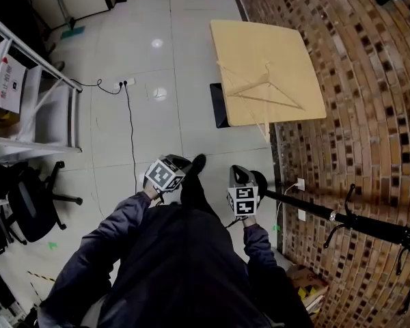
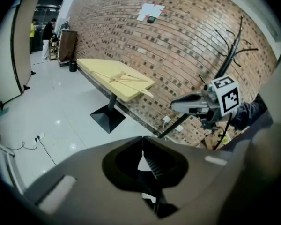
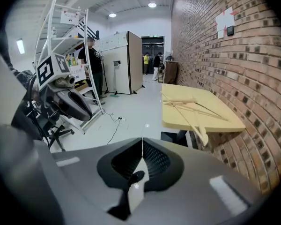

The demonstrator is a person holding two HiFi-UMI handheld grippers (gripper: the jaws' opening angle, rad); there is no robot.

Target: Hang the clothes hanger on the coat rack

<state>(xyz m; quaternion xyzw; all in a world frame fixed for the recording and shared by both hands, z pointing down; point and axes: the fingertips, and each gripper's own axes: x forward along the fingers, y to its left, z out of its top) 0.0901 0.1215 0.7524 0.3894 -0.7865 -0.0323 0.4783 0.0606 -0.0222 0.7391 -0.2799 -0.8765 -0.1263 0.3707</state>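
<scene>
A wooden clothes hanger [image 1: 265,91] lies on the pale square table [image 1: 260,46] by the brick wall, with another wooden piece beside it. In the gripper views the hanger [image 2: 124,78] [image 3: 187,105] shows far ahead on the table [image 2: 103,69] [image 3: 225,118]. The black coat rack [image 1: 359,222] stands to my right, its hooks [image 2: 234,39] against the wall. My left gripper [image 1: 181,164] and right gripper [image 1: 244,176] are held close to the body, both far from the table. Left gripper [image 2: 142,138] and right gripper [image 3: 142,140] are each shut and hold nothing.
A white shelf rack [image 1: 34,80] and a black office chair [image 1: 31,207] stand at the left. A power cable [image 1: 130,135] runs across the tiled floor. A brick wall [image 1: 369,80] lines the right side, with a box [image 1: 306,284] at its foot. People stand far off [image 3: 152,62].
</scene>
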